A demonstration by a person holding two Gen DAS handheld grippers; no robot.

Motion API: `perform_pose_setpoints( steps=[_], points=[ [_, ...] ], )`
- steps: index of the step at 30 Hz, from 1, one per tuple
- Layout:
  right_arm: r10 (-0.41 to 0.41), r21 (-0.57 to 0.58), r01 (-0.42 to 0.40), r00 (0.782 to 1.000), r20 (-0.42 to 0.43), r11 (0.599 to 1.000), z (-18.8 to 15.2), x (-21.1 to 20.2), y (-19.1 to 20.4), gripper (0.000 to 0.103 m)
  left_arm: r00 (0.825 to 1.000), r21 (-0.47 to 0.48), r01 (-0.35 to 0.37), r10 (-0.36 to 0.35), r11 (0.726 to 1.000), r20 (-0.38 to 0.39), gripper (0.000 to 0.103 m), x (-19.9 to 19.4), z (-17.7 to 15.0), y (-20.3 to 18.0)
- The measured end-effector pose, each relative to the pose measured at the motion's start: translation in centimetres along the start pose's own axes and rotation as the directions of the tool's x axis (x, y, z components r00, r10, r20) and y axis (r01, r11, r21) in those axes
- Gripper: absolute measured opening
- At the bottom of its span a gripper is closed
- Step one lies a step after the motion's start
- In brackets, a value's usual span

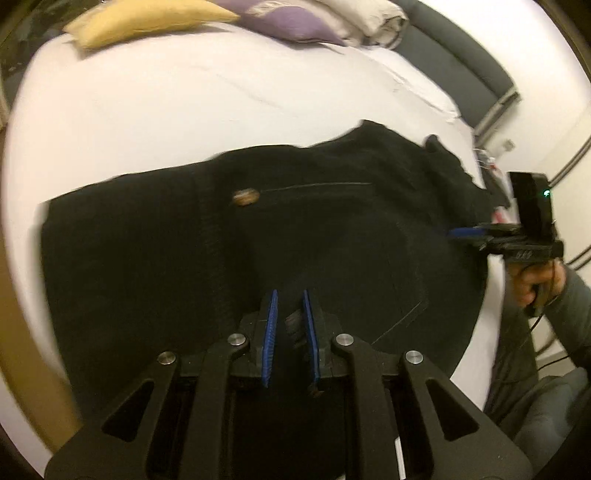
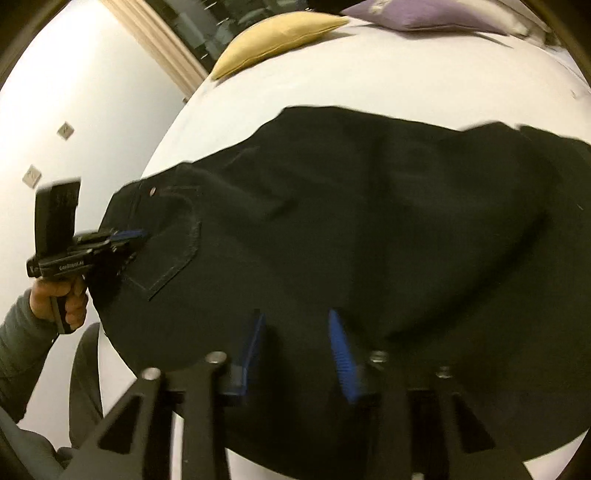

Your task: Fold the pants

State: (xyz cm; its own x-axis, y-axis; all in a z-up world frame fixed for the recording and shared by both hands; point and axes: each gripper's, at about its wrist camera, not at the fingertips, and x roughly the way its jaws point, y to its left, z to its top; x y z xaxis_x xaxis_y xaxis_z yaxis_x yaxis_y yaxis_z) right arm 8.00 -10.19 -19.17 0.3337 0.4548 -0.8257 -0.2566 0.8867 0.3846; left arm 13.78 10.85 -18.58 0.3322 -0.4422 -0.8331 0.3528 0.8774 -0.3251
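Note:
Black pants point(image 1: 332, 240) lie spread across a white bed point(image 1: 184, 110), waistband to the left with a brown label point(image 1: 243, 196). My left gripper point(image 1: 290, 295) hangs low over them, its blue pads nearly together with a tuft of black cloth pinched between. In the right wrist view it point(image 2: 136, 236) bites the pants point(image 2: 369, 221) at the waistband edge, beside a back pocket point(image 2: 170, 251). My right gripper point(image 2: 295, 314) stands over the cloth with its pads apart and black fabric in the gap; I see no pinch. It point(image 1: 454, 232) sits at the pants' right edge.
A yellow pillow point(image 1: 147, 22) and a purple pillow point(image 1: 295, 22) lie at the far end of the bed, with bunched bedding beside them. A dark bed frame point(image 1: 461, 74) runs along the right. A person's hands point(image 1: 535, 284) point(image 2: 55, 299) hold the grippers.

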Motion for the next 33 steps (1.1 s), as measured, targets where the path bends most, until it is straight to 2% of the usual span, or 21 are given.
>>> perform_pose_setpoints(
  steps=[2, 4, 5, 6, 9, 10, 11, 12, 13, 15, 17, 18, 21, 23, 25, 28, 31, 33],
  points=[
    [-0.020, -0.022, 0.020, 1.000, 0.009, 1.000, 0.6, -0.7, 0.8, 0.038, 0.999, -0.025, 0.020, -0.019, 0.999, 0.035, 0.014, -1.6, 0.4, -0.4],
    [0.033, -0.061, -0.029, 0.998, 0.059, 0.998, 1.9, -1.4, 2.7, 0.042, 0.995, 0.008, 0.045, -0.045, 0.999, 0.086, 0.014, -2.5, 1.9, -2.3],
    [0.060, -0.080, -0.054, 0.995, 0.079, 0.995, 2.7, -1.3, 3.8, 0.050, 0.995, 0.032, 0.037, -0.040, 0.999, 0.090, 0.014, -2.1, 2.8, -3.7],
    [0.078, -0.094, -0.069, 0.993, 0.093, 0.993, 3.5, -0.9, 4.7, 0.061, 0.996, 0.052, 0.029, -0.033, 0.998, 0.082, 0.014, -1.5, 3.3, -4.7],
    [0.088, -0.109, -0.081, 0.994, 0.060, 0.991, 4.2, 1.3, 5.2, 0.064, 1.000, 0.102, -0.029, 0.030, 0.994, -0.008, 0.014, 2.4, 4.2, -7.0],
    [0.055, -0.092, -0.052, 0.998, 0.034, 0.994, 4.2, 2.4, 4.5, 0.064, 0.998, 0.089, -0.044, 0.048, 0.995, -0.043, 0.015, 3.9, 4.1, -6.9],
    [0.018, -0.064, -0.017, 1.000, 0.010, 0.998, 4.0, 3.1, 3.5, 0.064, 0.999, 0.060, -0.030, 0.032, 0.998, -0.043, 0.015, 4.5, 4.0, -6.5],
    [0.019, -0.027, -0.019, 1.000, 0.006, 0.999, 3.7, 3.3, 2.1, 0.054, 1.000, 0.022, 0.001, -0.001, 1.000, -0.027, 0.015, 4.5, 3.9, -5.8],
    [0.049, 0.017, -0.049, 0.998, 0.029, 0.999, 3.1, 2.4, 0.5, 0.051, 0.999, -0.024, 0.034, -0.035, 0.999, -0.017, 0.015, 4.3, 3.9, -5.1],
    [-0.008, 0.065, 0.004, 0.998, 0.066, 0.998, 2.0, -0.2, -2.0, 0.051, 1.000, -0.063, 0.004, -0.004, 0.998, -0.010, 0.015, 3.9, 4.1, -4.4],
    [-0.057, 0.160, 0.033, 0.987, 0.148, 0.986, 0.3, -4.6, -6.0, 0.051, 0.999, -0.072, -0.050, 0.049, 0.996, -0.008, 0.015, 3.2, 4.4, -5.0],
    [-0.068, 0.221, 0.025, 0.980, 0.188, 0.975, -0.3, -6.4, -8.0, 0.052, 0.998, -0.069, -0.067, 0.067, 0.995, 0.004, 0.015, 2.6, 4.5, -5.4],
    [-0.142, 0.442, -0.005, 0.944, 0.299, 0.897, -2.9, -12.3, -15.4, 0.052, 0.997, -0.057, -0.055, 0.058, 0.997, 0.051, 0.015, 1.1, 4.9, -7.0],
    [-0.186, 0.583, -0.048, 0.923, 0.336, 0.811, -4.7, -14.7, -20.5, 0.052, 0.996, -0.039, -0.053, 0.056, 0.998, 0.065, 0.015, 1.2, 5.6, -8.6],
    [-0.182, 0.661, -0.114, 0.914, 0.362, 0.742, -5.7, -15.0, -23.9, 0.052, 0.998, -0.030, -0.050, 0.052, 0.998, 0.037, 0.015, 2.3, 5.7, -9.6],
    [-0.149, 0.709, -0.165, 0.922, 0.358, 0.685, -6.8, -14.1, -25.9, 0.052, 0.996, -0.042, -0.092, 0.091, 0.995, -0.021, 0.015, 3.7, 5.3, -8.9],
    [-0.107, 0.714, -0.186, 0.933, 0.344, 0.674, -6.4, -12.2, -26.5, 0.052, 0.997, -0.091, -0.081, 0.079, 0.993, -0.028, 0.015, 4.2, 5.0, -8.2],
    [-0.096, 0.710, -0.189, 0.935, 0.340, 0.679, -5.5, -10.8, -25.8, 0.052, 0.996, -0.089, -0.084, 0.081, 0.992, -0.031, 0.015, 4.0, 4.9, -8.1]
  ],
)
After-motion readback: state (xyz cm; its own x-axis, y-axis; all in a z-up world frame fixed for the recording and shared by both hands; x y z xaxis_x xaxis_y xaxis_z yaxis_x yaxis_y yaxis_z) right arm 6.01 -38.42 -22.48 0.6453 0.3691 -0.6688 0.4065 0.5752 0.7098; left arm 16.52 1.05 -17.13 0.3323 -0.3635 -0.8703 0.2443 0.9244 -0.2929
